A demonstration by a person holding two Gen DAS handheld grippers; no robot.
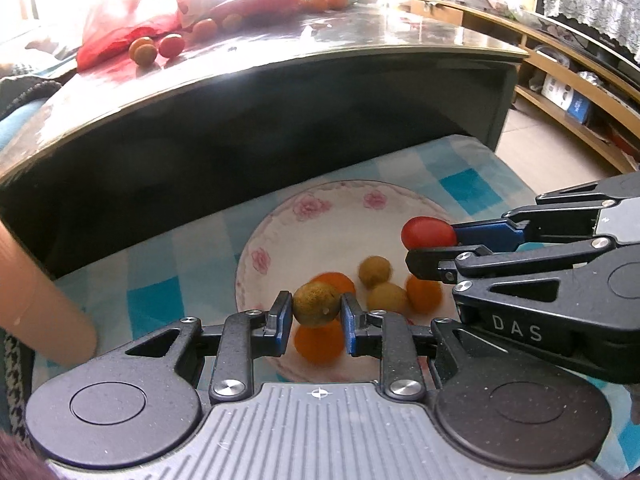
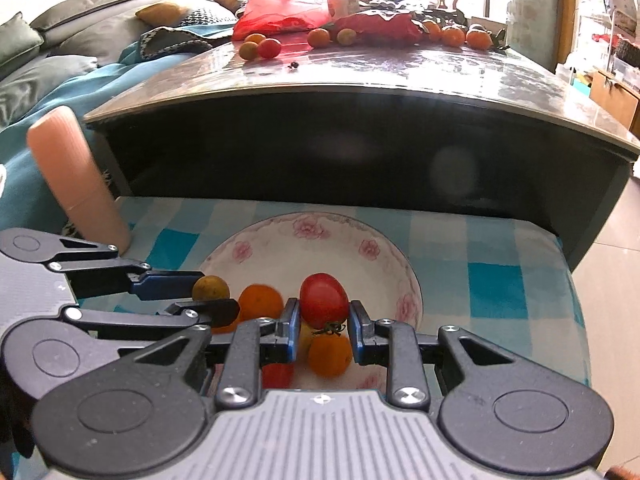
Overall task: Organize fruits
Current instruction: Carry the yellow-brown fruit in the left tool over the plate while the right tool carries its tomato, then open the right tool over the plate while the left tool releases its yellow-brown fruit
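Note:
A white bowl with pink flowers (image 1: 304, 216) (image 2: 280, 248) sits on a blue checked cloth, with several small oranges and brownish-green fruits inside. My left gripper (image 1: 316, 312) (image 2: 214, 294) is shut on a brownish-green round fruit (image 1: 316, 304) (image 2: 211, 287) just above the bowl's near side. My right gripper (image 2: 323, 314) (image 1: 430, 246) is shut on a red tomato (image 2: 323, 299) (image 1: 428, 233), stem down, over the bowl's right part. Both grippers hang close together above the bowl.
A dark glossy table (image 1: 360, 36) (image 2: 360, 68) rises behind the bowl, carrying more oranges, tomatoes (image 2: 269, 48) and a red plastic bag (image 1: 120, 28) (image 2: 280, 0). A person's arm (image 1: 36, 292) (image 2: 76, 184) is at the left. Wooden shelves (image 1: 568, 92) stand at the right.

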